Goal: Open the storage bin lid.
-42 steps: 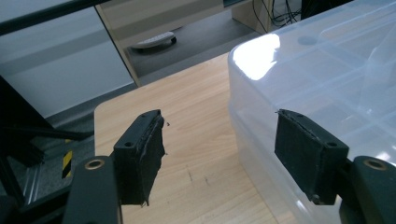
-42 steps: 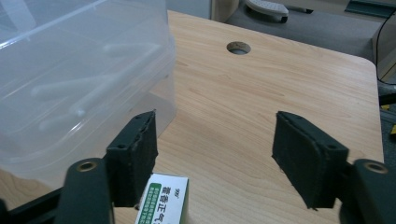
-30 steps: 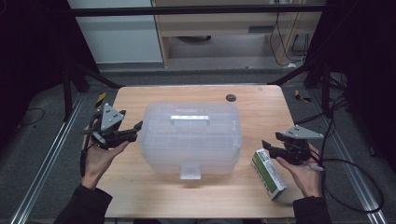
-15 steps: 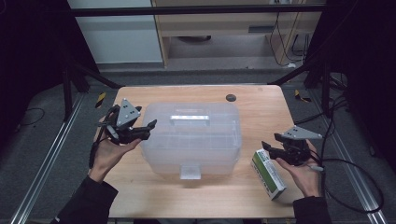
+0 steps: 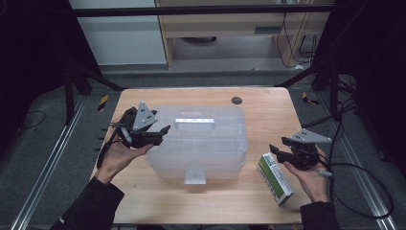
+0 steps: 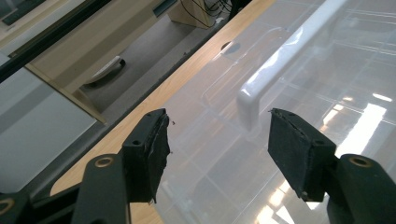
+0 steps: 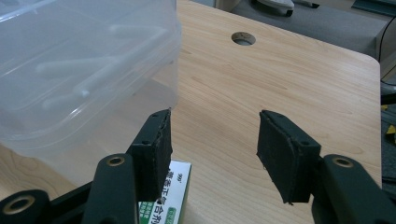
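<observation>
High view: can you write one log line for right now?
left gripper: open, over clear bin lid | right gripper: open, above green box

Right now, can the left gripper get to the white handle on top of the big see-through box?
Probably yes. The left gripper hangs open over the clear box, and in the left gripper view the white handle lies just ahead of its jaws with nothing between them.

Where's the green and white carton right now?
In the high view the green and white carton lies flat near the table's front right corner, just right of the clear plastic bin and directly beside the right gripper, whose jaws stand open.
</observation>
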Available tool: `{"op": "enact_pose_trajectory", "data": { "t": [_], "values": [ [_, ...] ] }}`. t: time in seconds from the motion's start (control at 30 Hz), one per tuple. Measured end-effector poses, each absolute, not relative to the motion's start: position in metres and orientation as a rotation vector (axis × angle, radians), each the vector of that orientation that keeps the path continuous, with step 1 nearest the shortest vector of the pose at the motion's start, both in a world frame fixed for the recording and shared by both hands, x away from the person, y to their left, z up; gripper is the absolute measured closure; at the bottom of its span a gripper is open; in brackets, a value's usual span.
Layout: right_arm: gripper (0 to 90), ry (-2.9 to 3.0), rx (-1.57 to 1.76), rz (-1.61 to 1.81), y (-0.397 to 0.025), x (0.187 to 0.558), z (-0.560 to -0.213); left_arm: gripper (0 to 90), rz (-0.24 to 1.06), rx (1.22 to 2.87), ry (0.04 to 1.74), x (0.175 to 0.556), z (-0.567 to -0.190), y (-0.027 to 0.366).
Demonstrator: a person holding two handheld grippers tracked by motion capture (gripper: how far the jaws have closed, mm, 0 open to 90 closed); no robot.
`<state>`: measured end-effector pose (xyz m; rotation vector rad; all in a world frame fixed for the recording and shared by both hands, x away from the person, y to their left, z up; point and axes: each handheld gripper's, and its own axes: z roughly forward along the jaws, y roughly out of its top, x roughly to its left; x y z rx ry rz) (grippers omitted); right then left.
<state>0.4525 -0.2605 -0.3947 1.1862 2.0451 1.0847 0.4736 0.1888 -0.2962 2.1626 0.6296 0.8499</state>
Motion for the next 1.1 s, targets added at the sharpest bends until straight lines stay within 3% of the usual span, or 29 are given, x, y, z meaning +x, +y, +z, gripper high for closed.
{"op": "enact_pose_trajectory", "data": {
  "t": [0.9,1.1],
  "values": [
    [41.2,2.056,1.178,1.066,-0.260,0.453,-0.395,37.7,0.945,2.346,0.435,0.477,-0.301,0.150],
    [40.9,2.065,1.172,1.062,-0.260,0.453,-0.396,36.5,1.015,2.387,0.392,0.478,-0.299,0.144]
  ]
}}
